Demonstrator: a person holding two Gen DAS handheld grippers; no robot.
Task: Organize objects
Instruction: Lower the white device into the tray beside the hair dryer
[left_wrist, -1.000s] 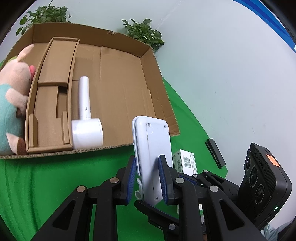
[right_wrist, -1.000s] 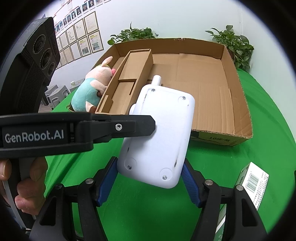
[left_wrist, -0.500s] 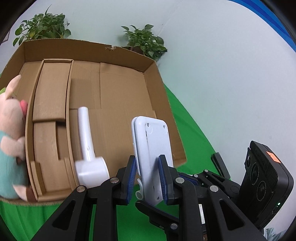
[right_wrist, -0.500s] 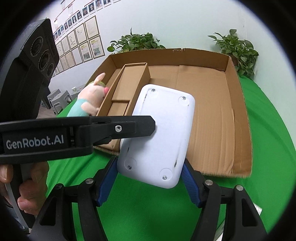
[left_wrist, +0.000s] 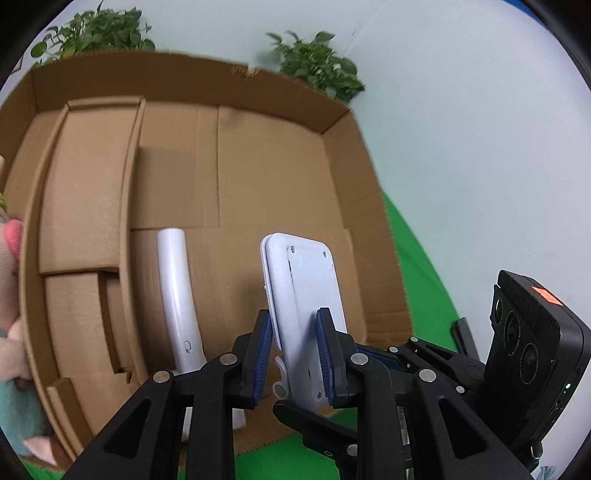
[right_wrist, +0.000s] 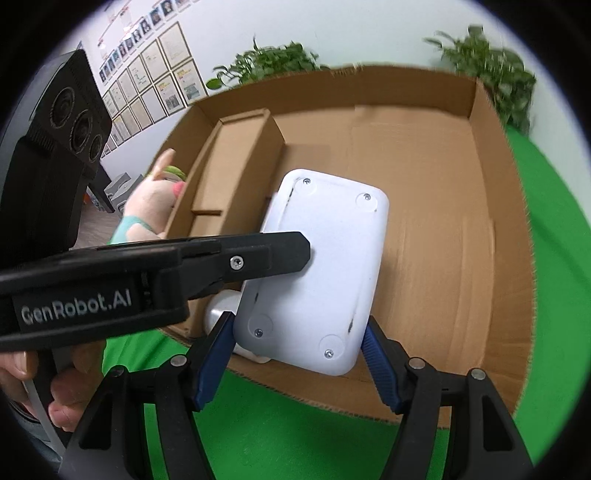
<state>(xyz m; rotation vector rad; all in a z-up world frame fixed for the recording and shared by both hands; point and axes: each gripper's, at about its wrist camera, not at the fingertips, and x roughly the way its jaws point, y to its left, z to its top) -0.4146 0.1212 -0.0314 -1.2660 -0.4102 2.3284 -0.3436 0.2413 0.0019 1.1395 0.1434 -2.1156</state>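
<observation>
Both claws grasp the white device (right_wrist: 314, 266): the left claw (left_wrist: 294, 354) pinches its thin edge, the right claw (right_wrist: 299, 362) spans its width. The device hangs above the cardboard box (left_wrist: 266, 177), beside the white handheld appliance (left_wrist: 177, 295) lying inside.

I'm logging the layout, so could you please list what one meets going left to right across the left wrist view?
Plush toy → cardboard insert → white handheld device → flat white device in the left gripper → right gripper's camera.
</observation>
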